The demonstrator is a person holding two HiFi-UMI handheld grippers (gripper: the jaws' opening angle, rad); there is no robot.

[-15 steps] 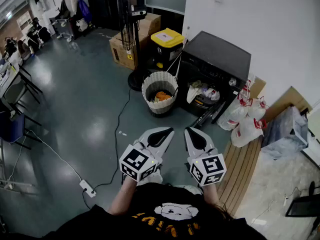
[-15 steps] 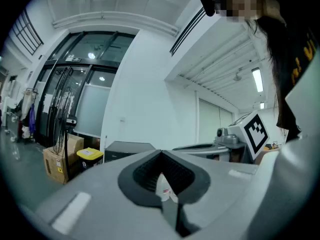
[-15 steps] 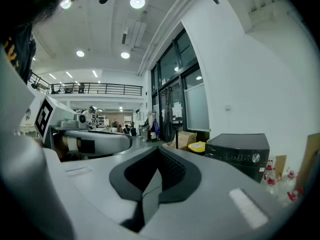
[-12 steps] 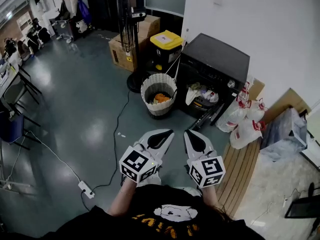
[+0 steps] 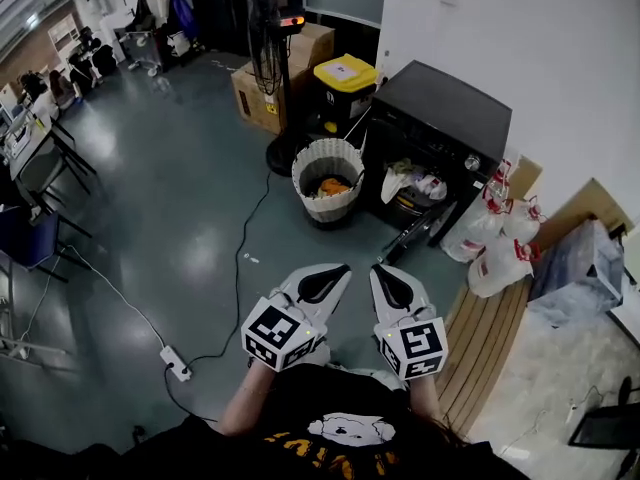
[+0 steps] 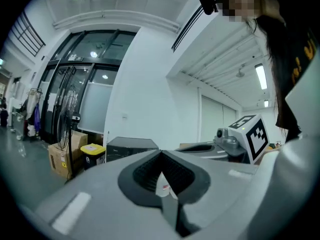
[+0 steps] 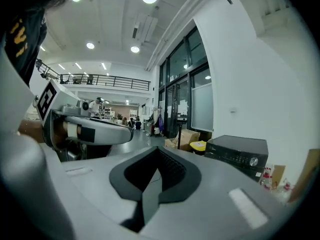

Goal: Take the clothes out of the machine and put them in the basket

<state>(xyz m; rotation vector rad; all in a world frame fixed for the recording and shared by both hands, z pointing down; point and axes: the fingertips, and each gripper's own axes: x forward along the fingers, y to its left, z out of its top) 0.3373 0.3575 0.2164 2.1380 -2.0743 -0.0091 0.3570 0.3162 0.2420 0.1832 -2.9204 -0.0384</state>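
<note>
1. Black and boxy, the front-loading washing machine [image 5: 440,128] stands against the white wall in the head view. Its door hangs open and pale crumpled clothes [image 5: 410,183] bulge at the mouth. Just beside it, to its left in the picture, sits the round white woven basket [image 5: 327,180] with an orange garment [image 5: 330,187] already inside. The grey left gripper [image 5: 332,274] and grey right gripper [image 5: 384,274] hang side by side close to the person's body, well apart from both machine and basket. Since half a second ago the scene has only slid slightly in the frame and the grippers have kept their pose, so I judge the approach barely begun.
2. In the left gripper view, the jaw tips meet with nothing held between them, and the machine shows far off beyond.
3. In the right gripper view, the jaws are likewise closed and empty, with the machine distant at the right. Both pairs must part before any garment can be grasped.
</note>
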